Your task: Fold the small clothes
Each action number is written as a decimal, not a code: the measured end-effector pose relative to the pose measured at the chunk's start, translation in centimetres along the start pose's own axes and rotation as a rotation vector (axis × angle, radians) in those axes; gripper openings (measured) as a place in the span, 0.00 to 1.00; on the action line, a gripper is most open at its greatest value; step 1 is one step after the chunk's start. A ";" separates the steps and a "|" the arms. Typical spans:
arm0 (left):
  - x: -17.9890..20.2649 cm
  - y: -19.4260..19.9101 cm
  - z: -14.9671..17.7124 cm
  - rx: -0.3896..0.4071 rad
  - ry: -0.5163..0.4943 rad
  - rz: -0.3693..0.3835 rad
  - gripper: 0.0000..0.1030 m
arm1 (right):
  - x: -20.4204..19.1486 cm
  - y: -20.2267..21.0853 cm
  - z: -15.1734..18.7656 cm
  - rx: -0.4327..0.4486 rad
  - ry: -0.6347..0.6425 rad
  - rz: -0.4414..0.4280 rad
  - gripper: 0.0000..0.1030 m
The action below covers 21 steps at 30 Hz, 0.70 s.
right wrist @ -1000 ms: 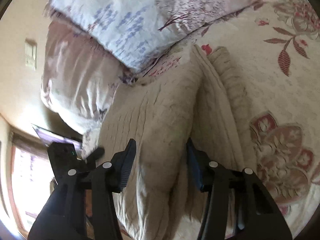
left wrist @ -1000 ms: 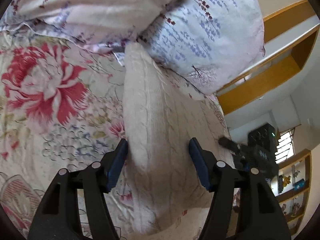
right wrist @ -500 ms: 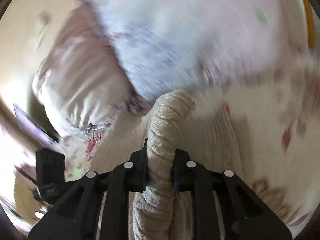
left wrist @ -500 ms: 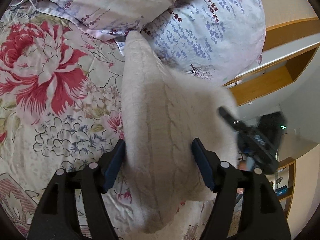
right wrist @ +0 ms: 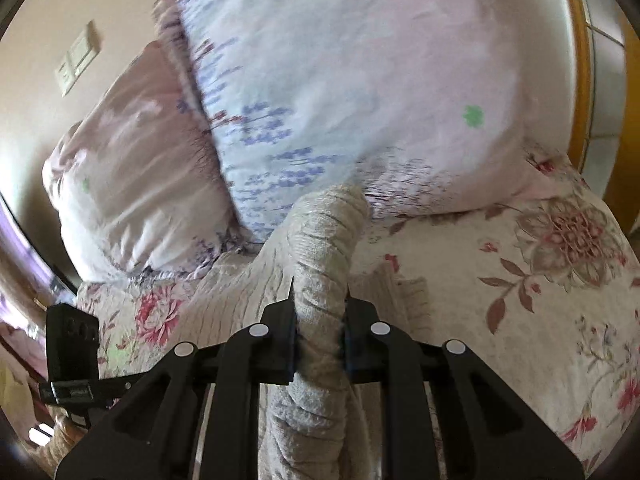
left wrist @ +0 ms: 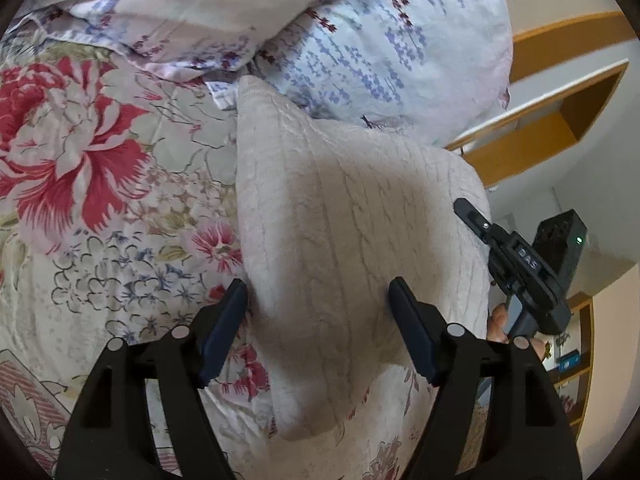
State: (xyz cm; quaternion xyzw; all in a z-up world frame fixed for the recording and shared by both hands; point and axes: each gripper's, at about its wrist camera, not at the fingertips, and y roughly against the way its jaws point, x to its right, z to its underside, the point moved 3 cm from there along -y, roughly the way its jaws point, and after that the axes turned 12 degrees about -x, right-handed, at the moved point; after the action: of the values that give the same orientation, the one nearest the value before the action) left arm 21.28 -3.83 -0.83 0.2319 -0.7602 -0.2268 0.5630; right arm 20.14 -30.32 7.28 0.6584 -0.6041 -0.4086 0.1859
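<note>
Right now the left gripper (left wrist: pixel 318 332) sits low over the bed w/ jaws spread wide, one finger each side of a cream cable-knit sweater (left wrist: pixel 340 248); the left fingertip looks to brush the knit's edge, the right one rests against the fabric, no pinch. The right gripper (right wrist: pixel 319 334) is clamped narrow on a bunched roll of the same sweater (right wrist: pixel 320 280), which rises between its fingers and curls over toward the pillows. In the left wrist view that right gripper (left wrist: pixel 472 220) shows at the sweater's right edge, w/ a bit of the person's hand (left wrist: pixel 500 326) behind it.

Surface: a bed w/ a floral bedspread (left wrist: pixel 88 184), big red blooms on pale ground. The sweater lies on it, near end hanging toward the camera, far end running up to touch a pillow w/ blue-purple sprigs (left wrist: pixel 380 48). A second, pinker pillow (left wrist: pixel 168 12) lies just left of it, overlapping.

Room: a wooden headboard shelf (left wrist: pixel 560 120) at far right past the pillows; a wall switch plate (right wrist: pixel 78 62) on the beige wall, far left in the right wrist view.
</note>
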 end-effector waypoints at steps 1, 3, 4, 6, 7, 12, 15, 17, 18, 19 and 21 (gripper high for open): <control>0.2 -0.2 0.0 -0.002 -0.008 -0.005 0.71 | 0.4 -0.3 0.1 -0.006 -0.016 0.008 0.16; 0.4 -0.5 0.1 -0.011 -0.023 -0.010 0.71 | 1.9 -1.1 0.4 -0.035 -0.065 0.021 0.16; 0.4 -0.6 0.1 -0.017 -0.027 -0.013 0.71 | 2.6 -1.7 0.7 -0.056 -0.088 0.017 0.16; 0.5 -0.9 0.2 -0.023 -0.035 -0.021 0.71 | 3.4 -2.3 1.1 -0.073 -0.109 -0.003 0.16; 0.5 -0.9 0.2 -0.024 -0.039 -0.025 0.71 | 3.4 -2.2 1.1 -0.067 -0.106 -0.009 0.16; 0.6 -1.3 0.0 -0.026 -0.053 -0.034 0.71 | 4.0 -2.2 0.9 -0.053 -0.111 -0.007 0.16; 0.8 -1.5 0.0 -0.029 -0.071 -0.049 0.71 | 5.7 -4.7 1.6 -0.136 -0.154 0.040 0.19; 0.9 -1.5 0.0 -0.026 -0.077 -0.056 0.72 | 6.5 -5.3 2.0 -0.162 -0.190 0.030 0.31; 1.0 -1.5 0.0 -0.025 -0.078 -0.060 0.73 | 6.9 -4.8 2.1 -0.153 -0.217 0.019 0.35; 1.0 -1.5 -0.1 -0.024 -0.074 -0.063 0.73 | 7.0 -4.3 2.2 -0.148 -0.230 0.011 0.39; 1.0 -1.4 -0.2 -0.030 -0.054 -0.070 0.73 | 7.2 -2.7 2.6 -0.124 -0.240 -0.004 0.44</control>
State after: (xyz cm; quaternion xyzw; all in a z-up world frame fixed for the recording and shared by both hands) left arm 21.34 -5.56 -0.92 0.2439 -0.7629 -0.2640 0.5374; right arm 19.43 -35.98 1.49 0.5931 -0.5945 -0.5213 0.1518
